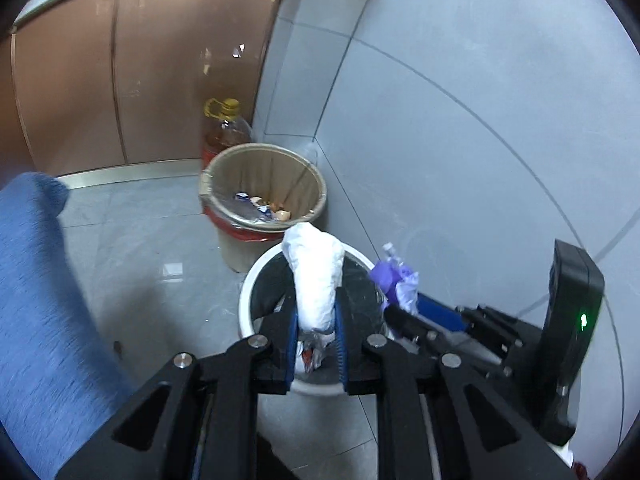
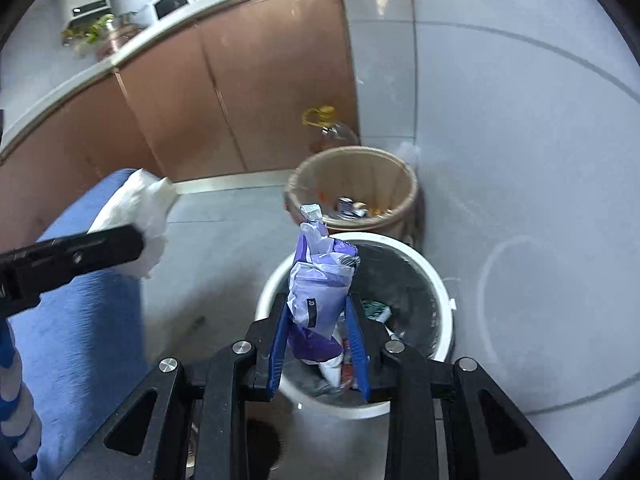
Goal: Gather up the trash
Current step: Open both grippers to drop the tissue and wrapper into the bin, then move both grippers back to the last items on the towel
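Left wrist view, left to right. At 9 o'clock a blue fabric surface [image 1: 44,300] fills the frame edge. At 11 o'clock stand the pinkish-brown cabinet doors [image 1: 120,80]. Near centre, at 12 o'clock from the tongs, a beige bin [image 1: 224,248] with a liner holds small scraps; a yellow-capped oil jug [image 1: 224,128] stands just behind it, against the cabinet. Directly below the tongs sits a white bin with a black liner [image 1: 246,300]. The left gripper [image 1: 316,320] is clenched on a crumpled white paper wad [image 1: 316,276], whose upper end juts toward 12 o'clock over the white bin's rim. At 3 o'clock the right gripper [image 1: 400,312] enters from the side, carrying a purple and white plastic wrapper [image 1: 394,278] above the same bin. Grey wall tiles [image 1: 480,120] fill the right half.

Right wrist view, left to right. At 9 o'clock the left gripper [image 2: 136,240] crosses the blue fabric with the paper wad [image 2: 140,208] in its pads. At centre the right gripper [image 2: 320,320] grasps the wrapper [image 2: 320,284], blue pads [image 2: 356,328] pressed on both its sides, above the white bin [image 2: 444,292], which contains mixed packaging. The beige bin [image 2: 400,184] lies at 12 o'clock, just beyond and touching or nearly touching the white one.
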`<action>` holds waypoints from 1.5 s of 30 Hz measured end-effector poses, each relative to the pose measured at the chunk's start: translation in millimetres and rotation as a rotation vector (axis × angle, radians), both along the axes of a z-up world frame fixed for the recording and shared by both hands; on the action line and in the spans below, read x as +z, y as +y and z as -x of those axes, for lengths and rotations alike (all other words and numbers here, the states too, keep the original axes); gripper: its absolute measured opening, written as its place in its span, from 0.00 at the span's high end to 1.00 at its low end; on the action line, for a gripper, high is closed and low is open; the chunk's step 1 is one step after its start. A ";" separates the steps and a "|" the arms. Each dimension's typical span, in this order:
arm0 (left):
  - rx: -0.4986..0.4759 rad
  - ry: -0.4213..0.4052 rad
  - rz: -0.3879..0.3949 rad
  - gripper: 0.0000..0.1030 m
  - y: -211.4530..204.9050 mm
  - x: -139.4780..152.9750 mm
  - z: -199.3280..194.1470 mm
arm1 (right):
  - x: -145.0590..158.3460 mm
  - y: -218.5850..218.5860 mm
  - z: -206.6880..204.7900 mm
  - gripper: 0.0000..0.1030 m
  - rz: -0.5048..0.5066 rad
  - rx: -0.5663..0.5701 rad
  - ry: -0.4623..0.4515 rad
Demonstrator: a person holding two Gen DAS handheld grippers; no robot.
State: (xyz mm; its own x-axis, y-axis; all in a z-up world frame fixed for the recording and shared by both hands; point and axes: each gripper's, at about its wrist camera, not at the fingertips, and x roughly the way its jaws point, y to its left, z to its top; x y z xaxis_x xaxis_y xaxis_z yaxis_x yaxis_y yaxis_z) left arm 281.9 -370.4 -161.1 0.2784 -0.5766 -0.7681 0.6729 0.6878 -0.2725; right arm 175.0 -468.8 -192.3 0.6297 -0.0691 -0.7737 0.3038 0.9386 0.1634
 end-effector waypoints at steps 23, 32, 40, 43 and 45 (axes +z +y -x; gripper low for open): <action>0.038 -0.063 0.059 0.62 15.5 36.5 21.1 | 39.5 14.4 23.3 0.56 0.032 -0.030 -0.066; 0.124 -0.250 0.087 0.62 87.7 88.6 77.4 | 88.8 52.3 58.6 0.51 0.070 0.001 -0.158; 0.204 -0.394 0.058 0.55 145.4 119.2 132.2 | 126.3 95.3 91.8 0.42 0.124 0.043 -0.231; 0.256 -0.448 0.062 0.53 170.5 131.9 153.3 | 134.4 111.3 102.5 0.34 0.145 0.062 -0.249; 0.281 -0.474 0.067 0.50 186.0 139.2 165.2 | 139.2 121.6 109.9 0.25 0.157 0.074 -0.261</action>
State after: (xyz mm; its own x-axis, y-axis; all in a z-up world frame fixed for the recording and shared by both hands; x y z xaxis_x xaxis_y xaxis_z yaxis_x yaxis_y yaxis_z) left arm 116.7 -184.4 -21.9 0.7345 -0.4736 -0.4860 0.5259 0.8499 -0.0335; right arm 65.1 -347.2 -53.0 0.8136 -0.1217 -0.5685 0.2009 0.9765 0.0784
